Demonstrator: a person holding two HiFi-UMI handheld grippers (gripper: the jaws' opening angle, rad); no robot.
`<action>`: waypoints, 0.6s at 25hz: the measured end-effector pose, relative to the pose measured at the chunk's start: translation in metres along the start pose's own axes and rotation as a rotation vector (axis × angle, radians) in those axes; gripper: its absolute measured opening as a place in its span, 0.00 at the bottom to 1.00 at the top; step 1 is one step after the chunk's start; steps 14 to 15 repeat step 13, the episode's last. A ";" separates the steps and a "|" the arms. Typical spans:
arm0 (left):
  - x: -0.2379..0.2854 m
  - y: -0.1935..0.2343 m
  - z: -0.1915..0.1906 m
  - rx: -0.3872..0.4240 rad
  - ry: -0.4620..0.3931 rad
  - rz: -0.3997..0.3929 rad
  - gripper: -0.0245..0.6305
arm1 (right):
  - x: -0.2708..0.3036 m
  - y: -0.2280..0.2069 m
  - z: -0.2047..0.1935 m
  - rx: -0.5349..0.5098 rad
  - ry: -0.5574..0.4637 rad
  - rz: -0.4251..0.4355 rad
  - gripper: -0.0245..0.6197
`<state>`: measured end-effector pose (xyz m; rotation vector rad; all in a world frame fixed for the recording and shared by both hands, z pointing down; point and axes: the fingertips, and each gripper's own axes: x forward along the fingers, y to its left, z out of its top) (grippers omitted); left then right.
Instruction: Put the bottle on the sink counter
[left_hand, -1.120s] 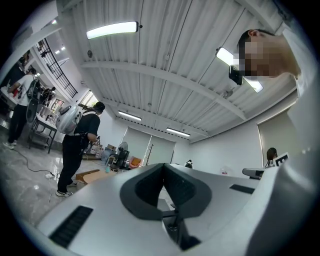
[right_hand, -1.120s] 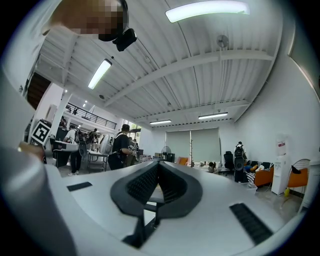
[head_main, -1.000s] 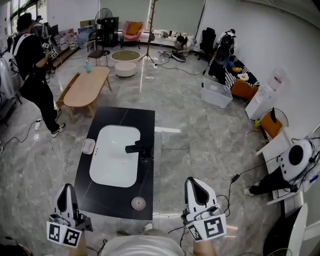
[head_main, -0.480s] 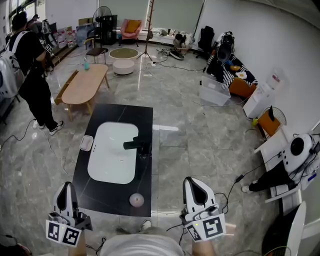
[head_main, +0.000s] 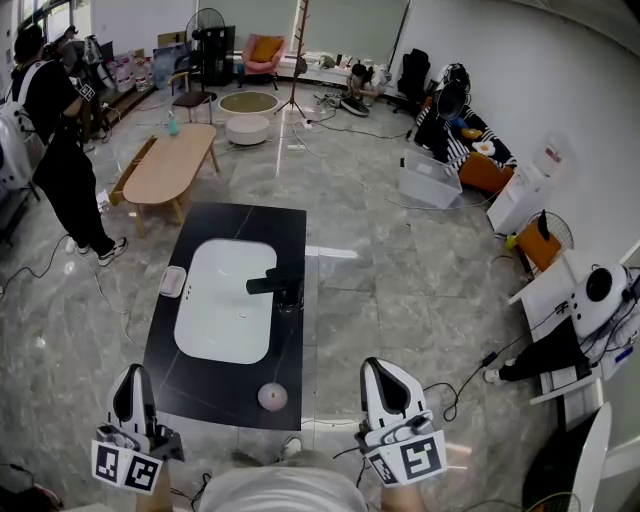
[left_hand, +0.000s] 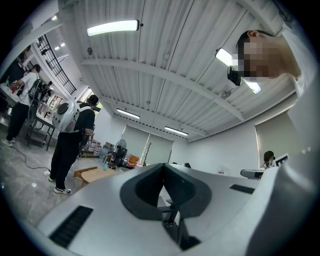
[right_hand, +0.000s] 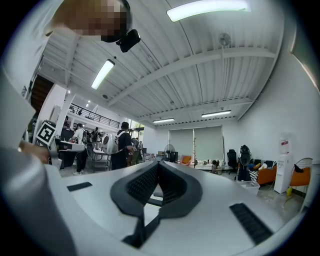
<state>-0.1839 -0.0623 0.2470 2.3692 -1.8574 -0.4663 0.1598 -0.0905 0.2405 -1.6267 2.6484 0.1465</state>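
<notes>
One small teal bottle (head_main: 173, 125), standing on a pale oval wooden table (head_main: 160, 175) beyond the black sink counter (head_main: 215, 390). Well apart from both claws: twelve o'clock of the left gripper (head_main: 134, 378), eleven o'clock of the right gripper (head_main: 383, 368). Both claws clenched, nothing between.

- Ceiling tube lights (right_hand: 207, 10) are glaring around 12 o'clock in both gripper views.
- Polished floor (head_main: 330, 258) is reflecting a bright streak.
- Fisheye distortion is bending edges, and corners are darkening.
</notes>
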 end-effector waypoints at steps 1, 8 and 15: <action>0.000 0.000 0.000 0.000 -0.001 0.001 0.06 | 0.000 0.000 -0.001 0.001 0.001 0.002 0.05; 0.000 -0.004 -0.001 -0.004 -0.006 -0.001 0.06 | 0.001 0.001 0.001 -0.009 -0.009 0.013 0.05; 0.000 -0.003 -0.001 -0.006 -0.008 0.000 0.06 | 0.003 0.004 0.002 -0.012 -0.010 0.021 0.05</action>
